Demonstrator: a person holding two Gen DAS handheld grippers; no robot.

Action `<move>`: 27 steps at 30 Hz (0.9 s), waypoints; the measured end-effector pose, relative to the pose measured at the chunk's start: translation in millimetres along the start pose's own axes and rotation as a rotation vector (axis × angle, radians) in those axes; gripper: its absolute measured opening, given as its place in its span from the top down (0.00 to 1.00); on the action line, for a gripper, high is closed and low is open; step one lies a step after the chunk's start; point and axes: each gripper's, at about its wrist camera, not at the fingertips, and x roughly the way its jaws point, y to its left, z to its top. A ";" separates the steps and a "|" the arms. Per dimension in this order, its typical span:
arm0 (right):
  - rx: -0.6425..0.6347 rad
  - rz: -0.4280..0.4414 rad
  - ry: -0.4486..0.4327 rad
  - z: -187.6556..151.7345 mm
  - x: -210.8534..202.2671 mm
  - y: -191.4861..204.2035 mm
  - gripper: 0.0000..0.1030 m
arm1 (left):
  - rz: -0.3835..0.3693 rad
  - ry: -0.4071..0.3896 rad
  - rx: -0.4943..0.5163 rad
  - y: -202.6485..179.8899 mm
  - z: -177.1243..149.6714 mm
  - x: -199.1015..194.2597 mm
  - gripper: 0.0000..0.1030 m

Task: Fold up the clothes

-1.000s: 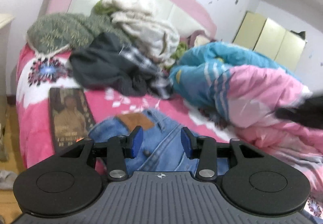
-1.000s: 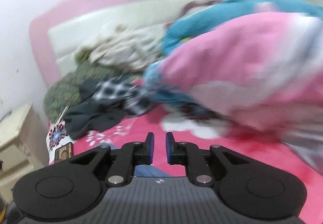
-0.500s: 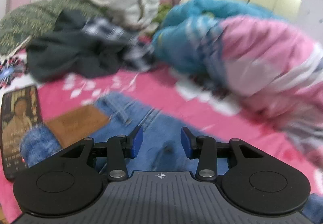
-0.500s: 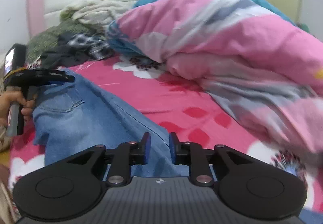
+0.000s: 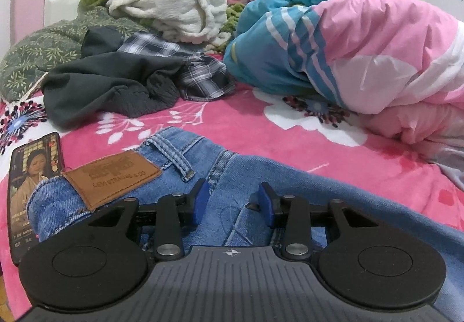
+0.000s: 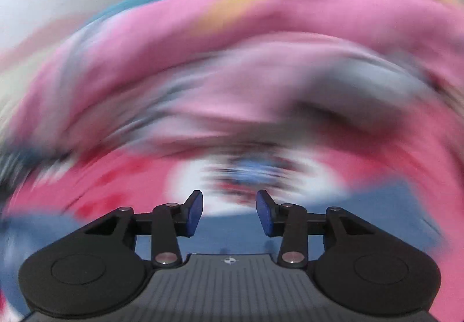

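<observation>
While the left gripper [image 5: 232, 203] hangs over the jeans [image 5: 179, 191] with its jaws partly apart and nothing pinched between them, the waistband end lies just ahead and below its tips, leather patch [image 5: 113, 177] to the left on a pink floral bedspread [image 5: 261, 130]. From there the denim runs off to the right and out of the left view, so the long axis appears to lie across the bed, and the left hand is judged the nearer one to the waist. A phone [image 5: 32, 191] sits touching the jeans' left edge. Beyond lie dark clothes [image 5: 110, 84], a cream fleece [image 5: 165, 12] and a rolled duvet [image 5: 362, 41] against the headboard.

The right gripper [image 6: 229, 212] has just been opening; its jaws stand apart and empty, above a blue band that is probably denim. Everything past its tips is smeared by motion, so which part of the jeans it faces cannot be made out. The leg ends show in neither view
</observation>
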 end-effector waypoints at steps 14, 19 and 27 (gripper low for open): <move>0.593 -0.091 0.020 -53.8 8.9 -135.7 0.77 | 0.023 -0.016 -0.001 -2.6 -2.8 0.7 0.62; 0.559 -0.082 -0.121 -45.7 -8.0 -119.0 0.96 | 0.020 -0.018 0.001 -2.7 -3.1 1.4 0.62; 0.539 -0.136 -0.202 -56.1 -55.6 -126.5 0.96 | 0.013 -0.013 0.001 -1.7 -3.0 1.7 0.62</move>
